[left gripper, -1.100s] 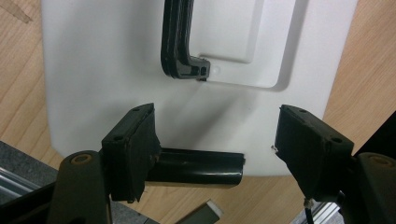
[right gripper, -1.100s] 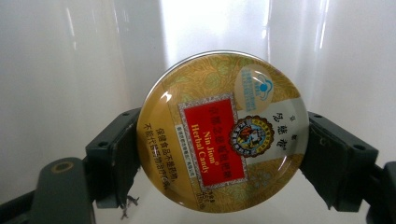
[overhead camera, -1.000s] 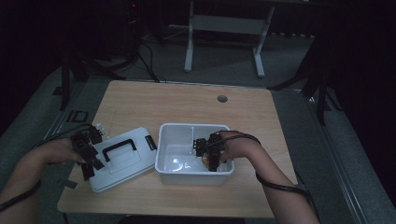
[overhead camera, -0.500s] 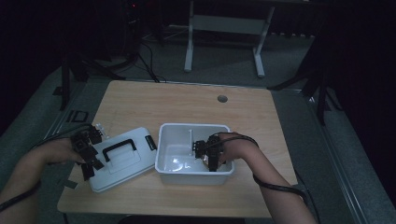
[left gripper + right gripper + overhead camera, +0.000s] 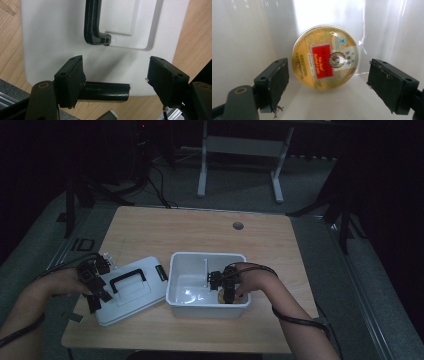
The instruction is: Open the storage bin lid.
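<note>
High view: left tongs [image 5: 95,287] over white lid [image 5: 131,290] on desk [image 5: 200,230], right tongs [image 5: 224,285] inside white box [image 5: 200,265], left gripper view: jaws open above lid [image 5: 50,37], black handle [image 5: 93,22] ahead, right gripper view: jaws open, round yellow tin [image 5: 325,57] between them, untouched, against box wall [image 5: 242,32].

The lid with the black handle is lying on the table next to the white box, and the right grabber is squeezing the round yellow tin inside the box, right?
Nearly. The right gripper is not squeezing the round yellow tin: the right gripper view shows its jaws open, with a gap on each side of the tin. The rest holds: the lid with the black handle lies on the table beside the white box, and the tin is inside.
</note>
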{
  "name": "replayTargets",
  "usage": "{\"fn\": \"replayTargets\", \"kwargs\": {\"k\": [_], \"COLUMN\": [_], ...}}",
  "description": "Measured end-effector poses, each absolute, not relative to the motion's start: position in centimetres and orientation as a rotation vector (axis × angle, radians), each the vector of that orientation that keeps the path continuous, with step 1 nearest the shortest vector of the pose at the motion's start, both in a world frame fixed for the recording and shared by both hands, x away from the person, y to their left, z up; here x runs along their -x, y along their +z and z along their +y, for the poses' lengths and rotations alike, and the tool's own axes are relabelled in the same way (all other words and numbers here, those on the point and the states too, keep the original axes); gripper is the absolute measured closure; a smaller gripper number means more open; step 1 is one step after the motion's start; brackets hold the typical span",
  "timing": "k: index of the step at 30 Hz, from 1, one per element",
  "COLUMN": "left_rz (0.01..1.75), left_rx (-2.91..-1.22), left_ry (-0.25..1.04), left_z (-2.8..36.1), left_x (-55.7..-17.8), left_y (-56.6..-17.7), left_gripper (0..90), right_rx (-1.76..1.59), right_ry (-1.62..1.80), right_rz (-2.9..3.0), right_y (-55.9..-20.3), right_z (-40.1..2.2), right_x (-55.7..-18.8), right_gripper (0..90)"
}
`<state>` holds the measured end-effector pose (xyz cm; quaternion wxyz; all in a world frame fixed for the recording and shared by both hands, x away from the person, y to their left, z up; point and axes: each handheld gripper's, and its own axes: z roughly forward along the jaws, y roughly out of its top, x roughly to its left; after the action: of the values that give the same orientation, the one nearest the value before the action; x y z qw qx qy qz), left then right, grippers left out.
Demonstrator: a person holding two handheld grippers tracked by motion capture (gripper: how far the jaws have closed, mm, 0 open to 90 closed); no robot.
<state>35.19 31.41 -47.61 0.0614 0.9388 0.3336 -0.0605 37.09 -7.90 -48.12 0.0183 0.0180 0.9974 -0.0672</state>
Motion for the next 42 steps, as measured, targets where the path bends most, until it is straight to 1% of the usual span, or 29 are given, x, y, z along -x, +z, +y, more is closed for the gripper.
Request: {"fn": "replayTargets", "kwargs": {"k": [7,11,17,23,29,32,34,37,40,42], "left_rz": [1.005,1.001,0.989,0.933,0.929,0.921,0.921,0.919,0.908,0.890], "left_rx": [-2.837,-2.837,-2.826,-2.847,-2.852,-2.866,-2.898,-2.912,-2.907,-2.927], "left_ry": [-0.179,-0.170,-0.166,-0.141,-0.107,-0.096,-0.062,-0.080,-0.107,-0.101], "left_z": [31.3,31.1,31.0,30.7,30.7,30.4,30.2,30.0,29.8,29.5], "left_x": [-35.2,-35.3,-35.4,-35.3,-35.4,-35.5,-35.7,-36.1,-36.4,-36.5], "left_y": [-47.6,-47.5,-47.3,-47.2,-47.1,-47.1,-47.1,-47.5,-47.8,-48.0], "left_gripper": [29.1,29.0,29.1,29.2,30.5,32.0,33.4,34.7,40.5,44.8], "right_rx": [-0.065,-0.087,-0.072,-0.101,-0.142,-0.171,-0.188,-0.210,-0.231,-0.245], "right_ry": [-0.146,-0.072,0.029,0.118,0.159,0.150,0.142,0.124,0.110,0.104], "right_rz": [3.096,3.107,3.094,3.062,3.036,3.031,3.028,3.032,3.039,3.042], "right_y": [-47.3,-46.0,-43.2,-40.3,-38.2,-37.6,-37.5,-37.5,-37.7,-37.9], "right_z": [-8.0,-8.2,-8.9,-10.7,-13.0,-14.3,-15.1,-16.1,-17.2,-17.9], "right_x": [-37.1,-37.2,-37.0,-37.0,-37.0,-37.0,-36.9,-36.9,-36.8,-36.7], "right_gripper": [14.9,13.7,13.1,13.4,13.5,13.6,13.6,13.6,13.6,13.7]}}
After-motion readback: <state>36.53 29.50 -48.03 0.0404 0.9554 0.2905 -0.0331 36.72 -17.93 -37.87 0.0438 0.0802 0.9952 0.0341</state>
